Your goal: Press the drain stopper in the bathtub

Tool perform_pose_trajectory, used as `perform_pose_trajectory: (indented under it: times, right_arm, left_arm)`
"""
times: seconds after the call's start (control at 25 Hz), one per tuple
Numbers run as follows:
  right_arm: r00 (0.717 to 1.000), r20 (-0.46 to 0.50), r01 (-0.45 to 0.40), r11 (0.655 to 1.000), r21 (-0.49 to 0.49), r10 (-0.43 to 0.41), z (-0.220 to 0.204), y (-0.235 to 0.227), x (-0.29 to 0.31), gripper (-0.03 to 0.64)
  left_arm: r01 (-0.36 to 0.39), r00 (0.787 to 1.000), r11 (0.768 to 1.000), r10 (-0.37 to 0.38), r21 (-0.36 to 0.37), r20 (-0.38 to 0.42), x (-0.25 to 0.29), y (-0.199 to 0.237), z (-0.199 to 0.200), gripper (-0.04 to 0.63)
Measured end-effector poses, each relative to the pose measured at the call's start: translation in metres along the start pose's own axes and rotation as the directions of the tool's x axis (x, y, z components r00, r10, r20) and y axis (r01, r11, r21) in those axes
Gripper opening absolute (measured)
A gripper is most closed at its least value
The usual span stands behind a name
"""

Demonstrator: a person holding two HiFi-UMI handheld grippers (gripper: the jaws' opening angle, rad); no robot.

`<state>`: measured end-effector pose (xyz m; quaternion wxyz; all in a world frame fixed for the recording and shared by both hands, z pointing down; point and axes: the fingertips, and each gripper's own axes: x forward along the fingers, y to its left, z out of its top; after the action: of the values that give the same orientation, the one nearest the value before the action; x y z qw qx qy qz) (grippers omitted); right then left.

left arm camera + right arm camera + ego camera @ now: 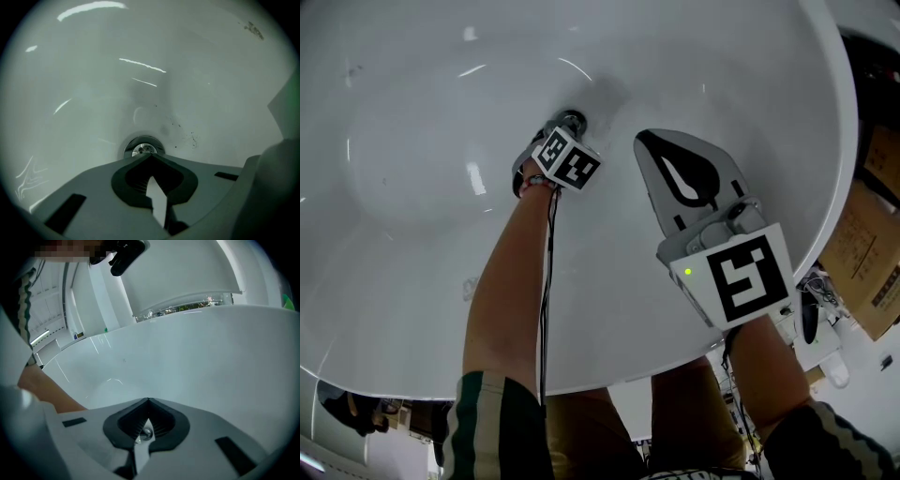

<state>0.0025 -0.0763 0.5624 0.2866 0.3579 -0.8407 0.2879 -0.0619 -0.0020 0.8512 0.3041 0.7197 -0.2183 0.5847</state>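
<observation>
Since closed jaws press best, the left gripper (150, 156), empty, aims at the drain stopper (143, 149); the right gripper (148, 401) idles, likewise closed.

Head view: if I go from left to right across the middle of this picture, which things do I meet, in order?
bathtub wall → left tongs → right tongs → cardboard boxes

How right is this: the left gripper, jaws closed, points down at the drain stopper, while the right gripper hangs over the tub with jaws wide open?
One error: the right gripper has its jaws closed, tips meeting, as the right gripper view shows. The left gripper does point down at the drain stopper.
</observation>
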Motion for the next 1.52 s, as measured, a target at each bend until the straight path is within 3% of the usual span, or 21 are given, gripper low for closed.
perform_pose_trajectory:
  times: [0.32, 0.92, 1.28, 1.52]
  right_arm:
    - [0.999, -0.015, -0.047, 0.999, -0.002, 0.047, 0.0, 0.009, 0.04, 0.015]
    - [0.999, 0.002, -0.047, 0.999, 0.011, 0.047, -0.004, 0.006, 0.042, 0.015]
    - [0.998, 0.027, -0.059, 0.998, 0.0, 0.059, 0.003, 0.012, 0.042, 0.015]
    - [0.998, 0.039, -0.055, 0.998, 0.006, 0.054, 0.005, 0.012, 0.041, 0.015]
  left_arm:
    - [0.006, 1.0, 1.0, -0.006, 0.015, -0.001, 0.001, 0.001, -0.004, 0.009]
    - [-0.025, 1.0, 0.999, 0.025, 0.037, -0.012, 0.002, -0.002, 0.001, 0.009]
    - [0.103, 0.995, 0.994, -0.103, -0.023, -0.017, 0.001, -0.002, 0.004, 0.009]
    - [0.054, 0.998, 0.998, -0.053, -0.037, 0.041, -0.005, -0.001, 0.002, 0.009]
